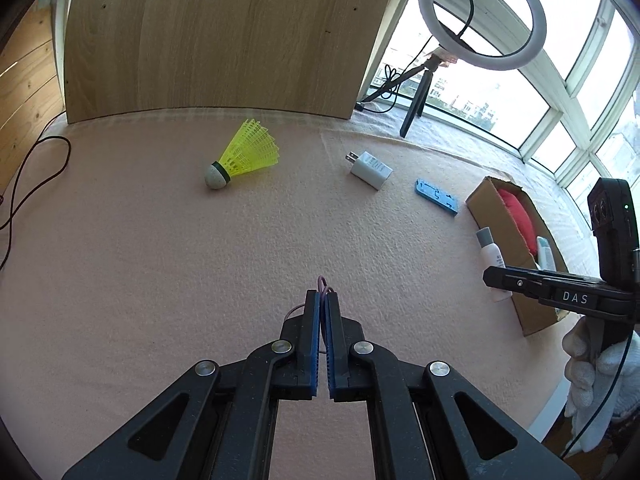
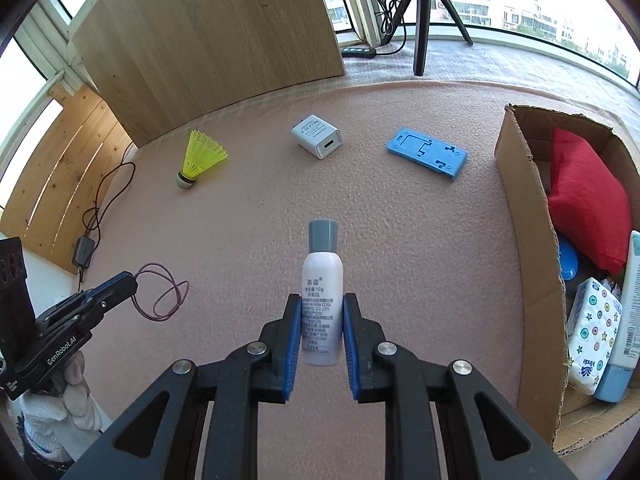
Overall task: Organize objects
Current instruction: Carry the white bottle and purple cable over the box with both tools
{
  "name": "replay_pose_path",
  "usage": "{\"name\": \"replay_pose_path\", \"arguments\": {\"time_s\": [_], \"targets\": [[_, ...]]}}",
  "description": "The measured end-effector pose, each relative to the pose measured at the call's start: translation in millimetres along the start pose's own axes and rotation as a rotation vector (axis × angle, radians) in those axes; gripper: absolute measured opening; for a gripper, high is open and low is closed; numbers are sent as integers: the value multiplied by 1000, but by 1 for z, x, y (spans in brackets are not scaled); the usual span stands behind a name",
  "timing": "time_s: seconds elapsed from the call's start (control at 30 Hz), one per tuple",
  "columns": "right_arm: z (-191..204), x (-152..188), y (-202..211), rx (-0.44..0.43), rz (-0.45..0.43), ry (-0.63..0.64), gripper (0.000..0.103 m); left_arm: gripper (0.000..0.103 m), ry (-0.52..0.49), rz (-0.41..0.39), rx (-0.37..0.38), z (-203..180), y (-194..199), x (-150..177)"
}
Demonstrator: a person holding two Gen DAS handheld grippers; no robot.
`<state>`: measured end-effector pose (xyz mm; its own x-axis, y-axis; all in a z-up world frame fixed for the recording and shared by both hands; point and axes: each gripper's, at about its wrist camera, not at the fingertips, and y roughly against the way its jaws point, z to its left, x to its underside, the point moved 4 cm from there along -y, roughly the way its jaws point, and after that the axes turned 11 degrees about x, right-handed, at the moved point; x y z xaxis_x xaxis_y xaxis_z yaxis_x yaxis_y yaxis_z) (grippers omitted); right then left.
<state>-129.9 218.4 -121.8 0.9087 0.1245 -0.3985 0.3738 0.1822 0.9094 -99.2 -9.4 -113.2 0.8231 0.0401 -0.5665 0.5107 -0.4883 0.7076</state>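
Fuzzy pinkish felt mat [image 2: 420,248] over the whole work surface, slightly pilled, flat, with lots of bare room in the middle.

Right gripper [image 2: 322,312] clamped on a small white bottle [image 2: 322,304]: smooth cylinder, rounded shoulder, grey-blue cap, printed label, pinched at the lower body between the ribbed blue pads [image 2: 294,344]. Cap pointing away, just left of the cardboard box [image 2: 524,216].

Left gripper [image 1: 323,300] closed tight on a thin purple hair tie [image 2: 162,292], looped wire-like cord dangling loose from the tips in the right wrist view; only a bit of it peeking past the pads in the left wrist view.

Scattered further back, all well apart:
- yellow plastic shuttlecock [image 2: 200,158], mesh skirt, rounded cork-looking nose with a dark band, lying on its side near the wooden board [image 2: 208,40]
- white glossy charger block [image 2: 318,136], boxy, USB port facing this way, prongs toward the board
- flat blue plastic plate [image 2: 428,154] with cut-out slots, lying closest to the box

Box with raw torn corrugated edges, open top, already fairly packed: red soft cushion [image 2: 584,196], patterned tissue pack [image 2: 592,336], pale tube [image 2: 626,320] with a blue cap, something round and blue underneath.

Mat's left edge bordered by wood slats and a dark cable [image 2: 108,196]; back edge by the board, a tripod [image 2: 420,12] and windows. Ring light [image 1: 484,12] overhead in the left wrist view.
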Motion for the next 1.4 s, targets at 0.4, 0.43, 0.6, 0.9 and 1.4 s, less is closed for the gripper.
{"name": "replay_pose_path", "arguments": {"time_s": [0.4, 0.43, 0.6, 0.9, 1.4], "targets": [[-33, 2, 38, 0, -75, -53, 18, 2, -115, -33, 82, -69, 23, -34], [-37, 2, 42, 5, -82, -57, 18, 2, -125, -33, 95, -77, 21, -37], [-66, 7, 63, 23, -112, -91, 18, 2, -173, -31, 169, -126, 5, -51], [-130, 24, 86, 87, -135, -166, 18, 2, -275, -1, 279, -220, -43, -64], [-210, 48, 86, 149, -111, -259, 18, 2, -358, 130, 349, -311, -135, -37]]}}
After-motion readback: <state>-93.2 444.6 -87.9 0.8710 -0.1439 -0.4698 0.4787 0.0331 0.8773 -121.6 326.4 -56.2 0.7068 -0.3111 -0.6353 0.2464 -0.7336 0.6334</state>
